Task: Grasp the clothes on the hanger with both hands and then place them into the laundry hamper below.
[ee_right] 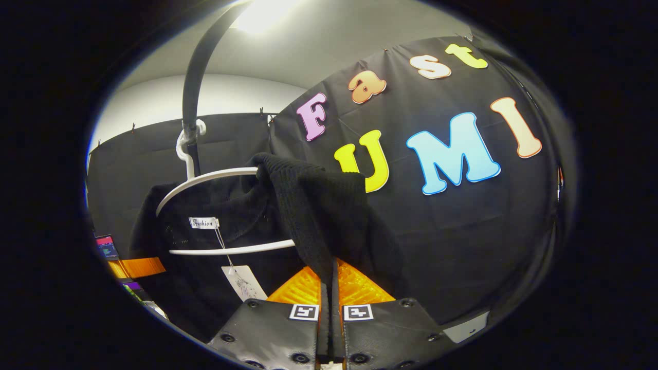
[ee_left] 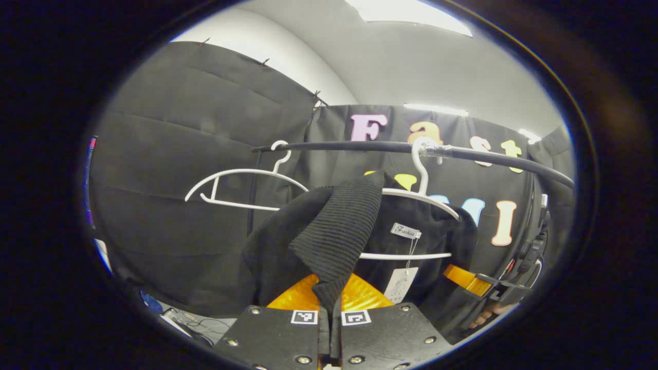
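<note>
A: The black knit garment [ee_left: 329,236] hangs on a white hanger [ee_left: 411,198] at the right part of the dark rail [ee_left: 390,147]; a second, bare hanger [ee_left: 241,187] sits near the rail's left end. Both shoulders are lifted up off the hanger's arms.

B: And the tongs?

A: The left tongs [ee_left: 329,303] are pressed together, pinching a ribbed fold of one shoulder. In the right gripper view the right tongs [ee_right: 329,295] are likewise closed on the other shoulder's knit. The right tongs also appear low at the right of the left gripper view.

B: What could go wrong?

A: I'd judge the main risk is snagging. The body of the garment is draped over the hanger's lower bar [ee_left: 406,255], and the neck label and paper tag [ee_left: 401,283] dangle on a thread beside it. A pull straight down could drag the hanger along or unhook it from the rail.

B: Anything else?

A: Each pinch holds only a thin fold of loose knit, so it could slip free. The hamper is out of sight, so aiming the drop is a guess
</note>
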`<state>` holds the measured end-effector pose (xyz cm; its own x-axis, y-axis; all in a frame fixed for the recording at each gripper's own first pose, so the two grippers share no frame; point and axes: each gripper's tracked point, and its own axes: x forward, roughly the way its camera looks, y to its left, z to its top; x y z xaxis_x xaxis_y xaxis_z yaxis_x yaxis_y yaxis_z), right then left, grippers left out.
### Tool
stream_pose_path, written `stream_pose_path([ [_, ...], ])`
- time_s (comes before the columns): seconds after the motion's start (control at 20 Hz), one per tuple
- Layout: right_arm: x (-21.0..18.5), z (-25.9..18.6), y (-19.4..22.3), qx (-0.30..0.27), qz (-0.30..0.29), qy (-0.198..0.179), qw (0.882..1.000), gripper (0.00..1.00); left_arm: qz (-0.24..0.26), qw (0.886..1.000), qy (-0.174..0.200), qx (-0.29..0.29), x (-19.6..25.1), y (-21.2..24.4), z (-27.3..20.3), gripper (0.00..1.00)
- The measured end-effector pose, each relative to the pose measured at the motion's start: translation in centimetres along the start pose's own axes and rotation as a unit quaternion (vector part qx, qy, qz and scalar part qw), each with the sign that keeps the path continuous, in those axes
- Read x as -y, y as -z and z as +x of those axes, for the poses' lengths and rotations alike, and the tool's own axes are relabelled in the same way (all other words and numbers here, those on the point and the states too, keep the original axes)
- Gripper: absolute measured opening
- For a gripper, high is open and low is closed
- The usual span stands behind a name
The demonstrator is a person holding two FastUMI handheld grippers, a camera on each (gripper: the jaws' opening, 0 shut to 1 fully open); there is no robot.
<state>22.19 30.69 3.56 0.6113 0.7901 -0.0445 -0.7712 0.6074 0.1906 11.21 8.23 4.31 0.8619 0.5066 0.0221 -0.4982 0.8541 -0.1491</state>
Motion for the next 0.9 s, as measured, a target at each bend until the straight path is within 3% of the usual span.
stream_pose_path([
  [0.15, 1.0, -0.1, -0.8, 0.006, 0.017, 0.005, 1.0, 0.01, 0.0, 1.0, 0.001, 0.006, 0.1, -1.2, -0.9, 0.02],
  [0.6, 3.5, -0.5, -4.3, 0.062, 0.0, 0.046, 0.997, 0.04, 0.074, 0.996, -0.033, 0.033, -4.1, -5.6, -1.7, 0.02],
  [0.65, 3.8, -0.5, -4.6, 0.066, 0.004, 0.051, 0.997, 0.0, 0.082, 0.995, -0.038, 0.035, -4.8, -5.8, -1.6, 0.02],
  [0.9, 5.9, 0.0, -7.0, 0.108, -0.008, 0.087, 0.99, 0.0, 0.116, 0.991, -0.037, 0.046, -5.7, -7.7, -1.0, 0.02],
])
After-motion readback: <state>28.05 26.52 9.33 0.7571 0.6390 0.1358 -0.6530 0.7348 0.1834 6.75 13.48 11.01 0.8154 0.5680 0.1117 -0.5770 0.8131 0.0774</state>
